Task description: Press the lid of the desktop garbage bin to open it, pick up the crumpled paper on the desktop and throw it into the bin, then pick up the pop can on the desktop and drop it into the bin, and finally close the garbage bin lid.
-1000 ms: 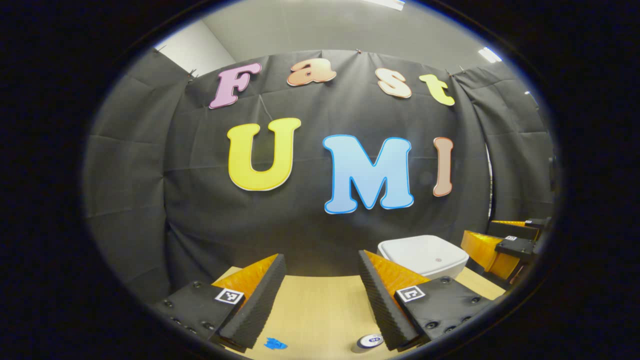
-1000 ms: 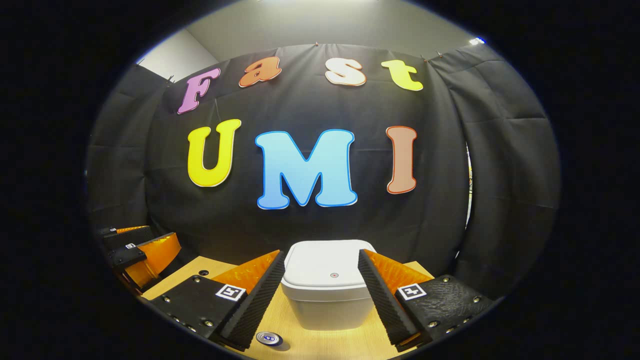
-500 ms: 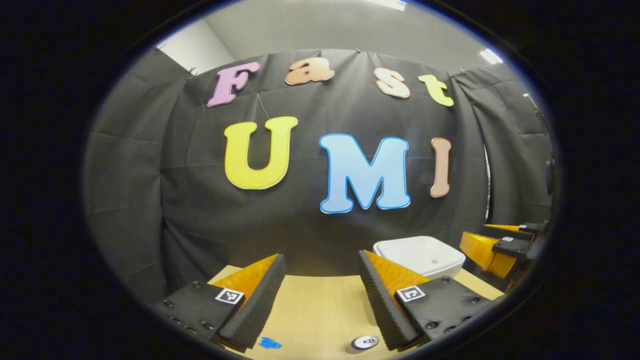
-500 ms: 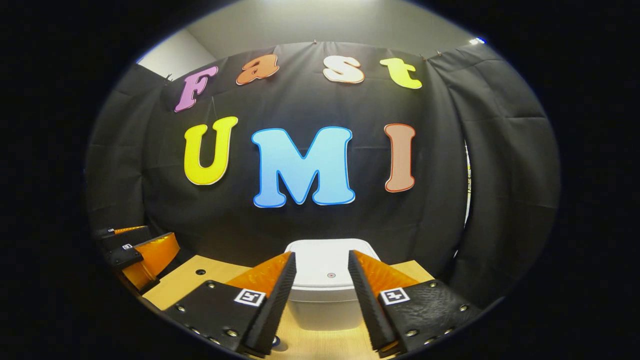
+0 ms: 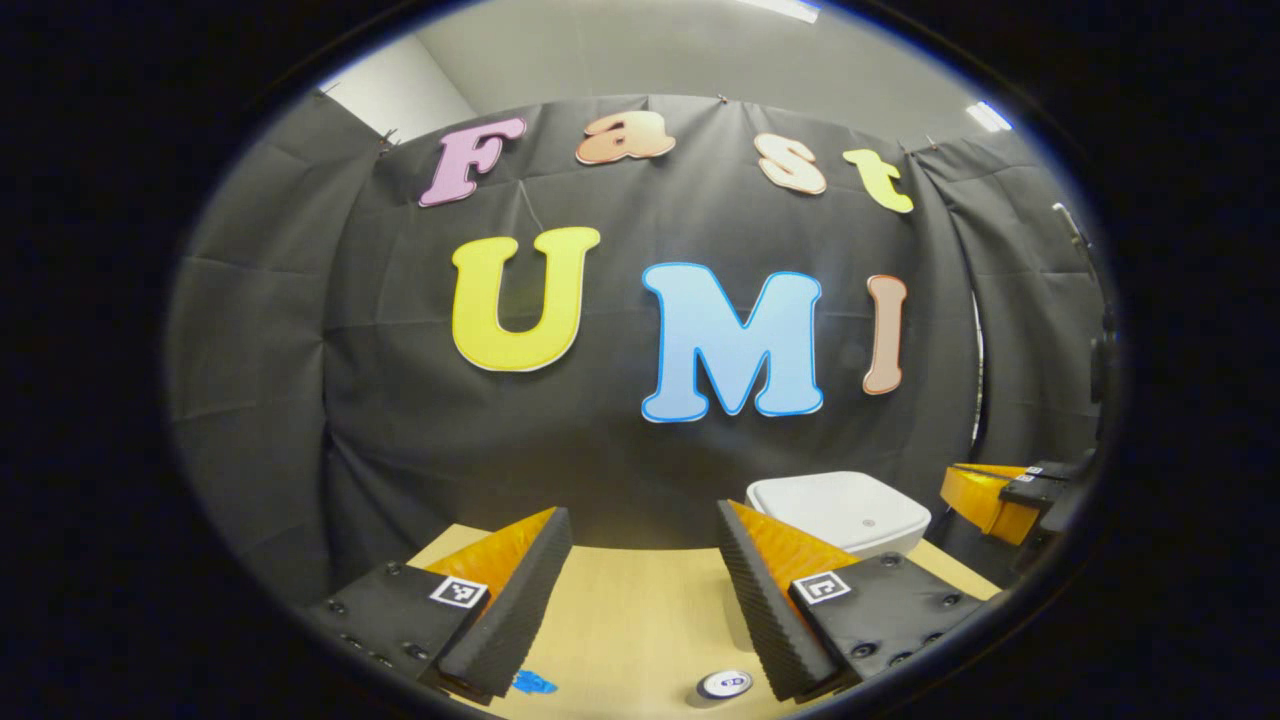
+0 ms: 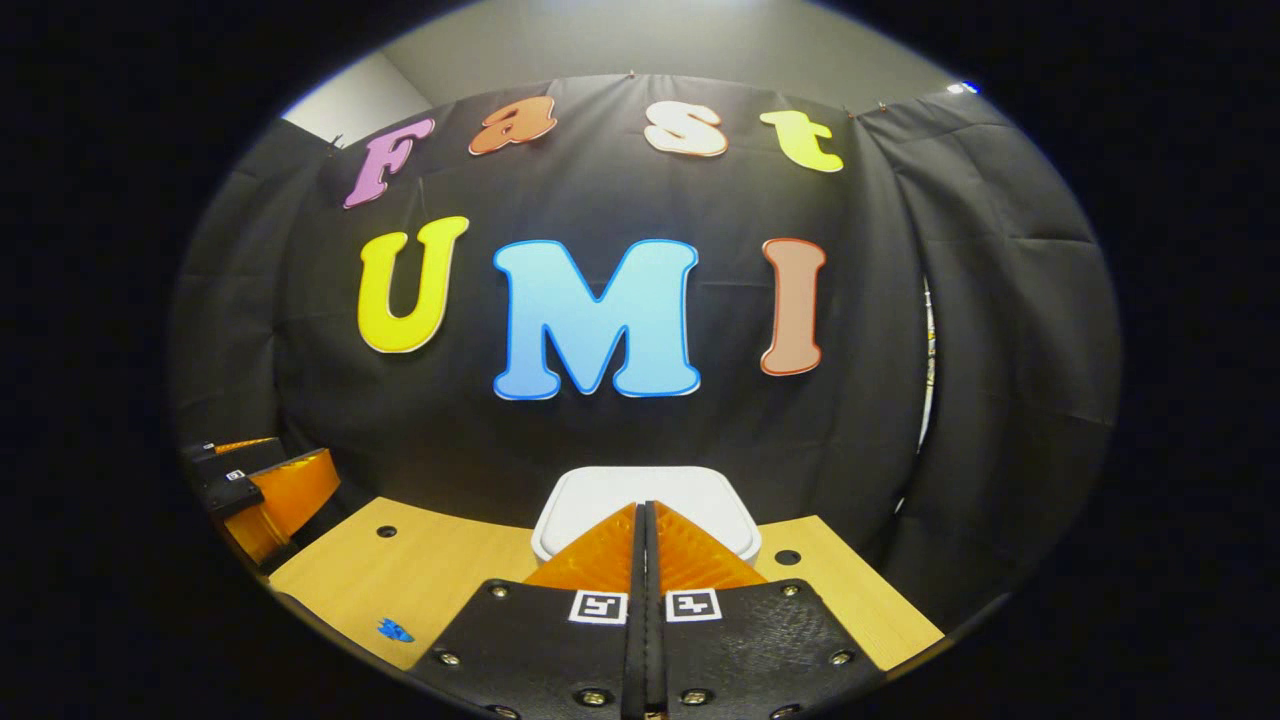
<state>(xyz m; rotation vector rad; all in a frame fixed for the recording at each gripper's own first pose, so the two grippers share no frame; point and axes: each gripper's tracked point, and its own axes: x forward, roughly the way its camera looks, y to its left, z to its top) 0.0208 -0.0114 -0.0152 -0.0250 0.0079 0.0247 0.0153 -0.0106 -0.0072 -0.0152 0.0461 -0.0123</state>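
Wooden desktop [image 6: 440,580] bears the lidded bin [image 6: 600,495] just beyond the empty, closed right gripper [image 6: 645,515].

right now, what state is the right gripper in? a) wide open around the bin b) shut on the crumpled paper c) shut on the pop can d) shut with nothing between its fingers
d: in the right gripper view the right gripper has its two fingers pressed flat together with nothing between them, aimed at the closed white lid of the bin.

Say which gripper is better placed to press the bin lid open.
Right. The right gripper, jaws shut, points straight at the closed bin lid. The left gripper is open over the desk, with the bin off to its right.
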